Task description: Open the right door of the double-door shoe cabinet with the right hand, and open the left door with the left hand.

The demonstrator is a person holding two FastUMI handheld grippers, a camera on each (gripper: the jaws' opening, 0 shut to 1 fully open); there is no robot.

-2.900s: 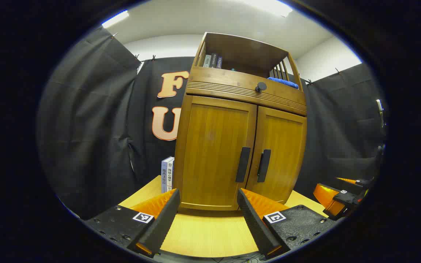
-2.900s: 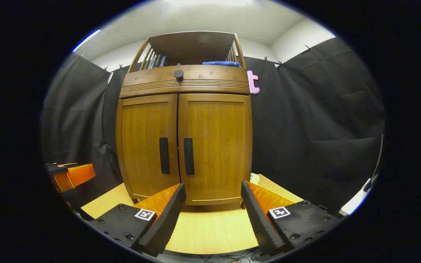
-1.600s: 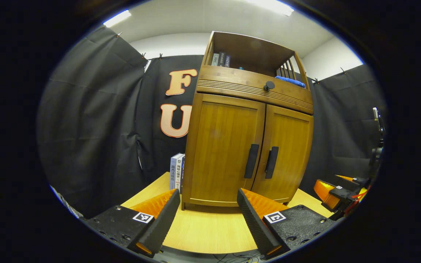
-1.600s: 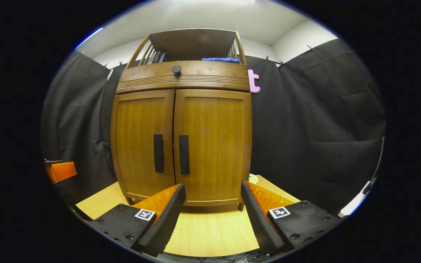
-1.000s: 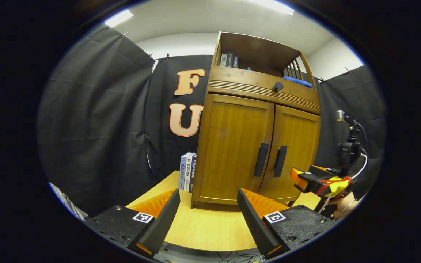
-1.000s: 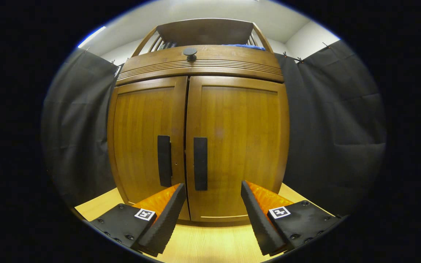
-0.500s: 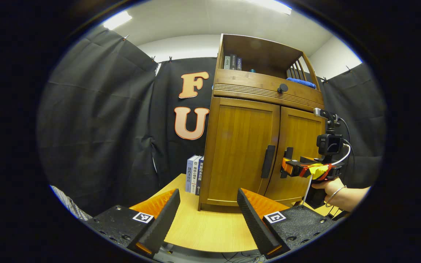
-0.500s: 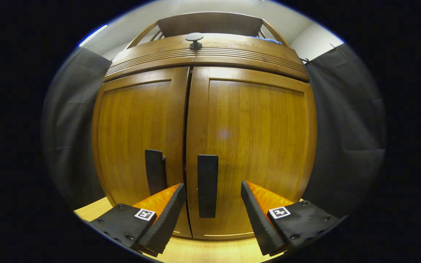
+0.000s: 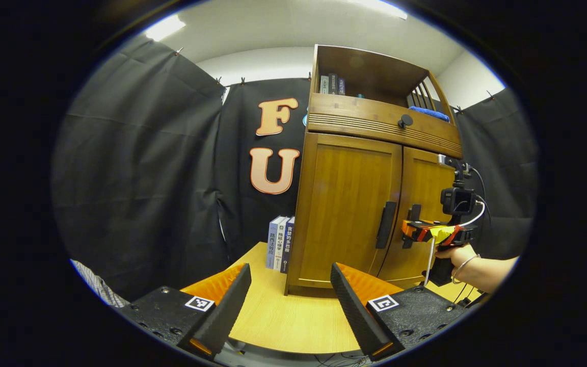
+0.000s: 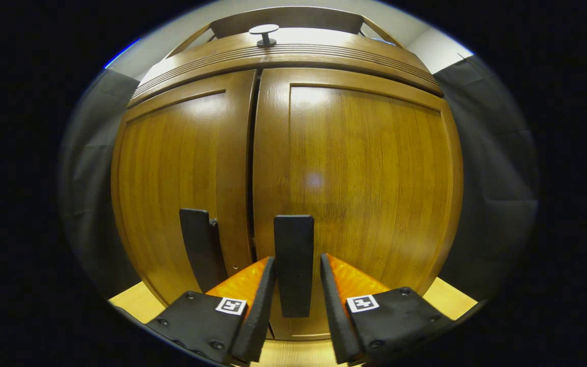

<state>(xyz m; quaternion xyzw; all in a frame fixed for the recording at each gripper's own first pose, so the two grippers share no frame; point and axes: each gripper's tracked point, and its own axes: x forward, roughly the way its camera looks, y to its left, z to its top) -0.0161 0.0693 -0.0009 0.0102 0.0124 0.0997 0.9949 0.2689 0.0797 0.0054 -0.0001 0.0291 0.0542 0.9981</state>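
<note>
Black cloth hung behind the pale wooden table [image 9: 293, 326] where the shoe cabinet [image 9: 354, 204] stood upright, both slab doors closed. My right gripper [image 10: 296, 300] straddled the right door's handle [image 10: 293, 255], a flat dark bar running vertically; I couldn't tell whether its fingers pressed it. Its lower end was hidden. My left gripper [image 9: 291, 306] stood wide apart, empty, well short of the left door's handle [image 9: 386, 224].

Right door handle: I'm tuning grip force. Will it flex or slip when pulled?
The handle looks like a rigid flat bar, so it probably won't flex. Its faces seem smooth and matte; the right gripper straddles it closely, so slip seems unlikely.
</note>
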